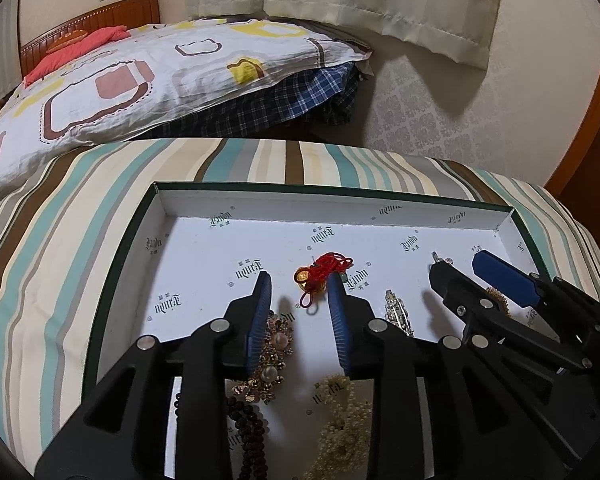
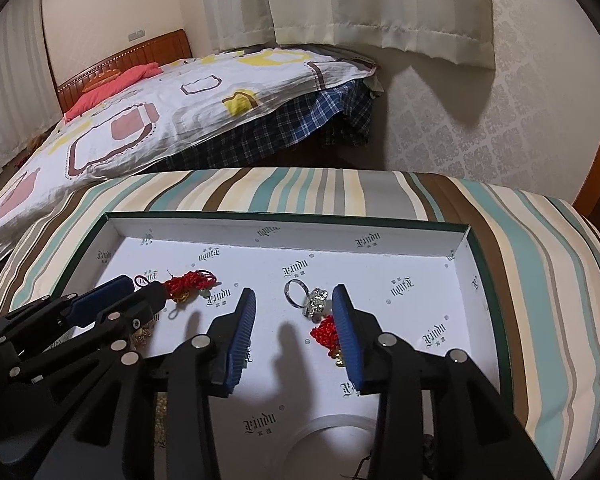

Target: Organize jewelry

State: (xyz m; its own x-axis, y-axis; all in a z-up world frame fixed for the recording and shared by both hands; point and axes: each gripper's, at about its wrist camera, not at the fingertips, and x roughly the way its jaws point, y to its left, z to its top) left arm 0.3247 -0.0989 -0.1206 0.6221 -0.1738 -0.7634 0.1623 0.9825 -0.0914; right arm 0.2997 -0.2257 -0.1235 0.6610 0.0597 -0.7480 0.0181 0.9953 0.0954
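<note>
A shallow white box lid (image 1: 340,200) (image 2: 284,226) with a dark green rim lies on a striped cushion and holds jewelry. My left gripper (image 1: 300,280) is open and empty above a red knotted cord charm with a gold bead (image 1: 320,274) (image 2: 186,286). Under it lie a gold flower brooch with pearls (image 1: 274,344), dark bead strands (image 1: 248,428), a pearl cluster (image 1: 342,420) and a rhinestone clip (image 1: 398,312). My right gripper (image 2: 294,296) (image 1: 456,264) is open and empty over a silver ring with a crystal ornament (image 2: 306,300). A second red cord charm (image 2: 328,336) lies by its right finger.
The striped cushion (image 1: 80,260) (image 2: 540,280) surrounds the box. Behind it stands a bed with a patterned quilt (image 1: 140,80) (image 2: 160,112), a wooden headboard and a red cloth. Curtains and a patterned wall are at the back right. A clear ring-shaped object (image 2: 332,428) lies near the box's front.
</note>
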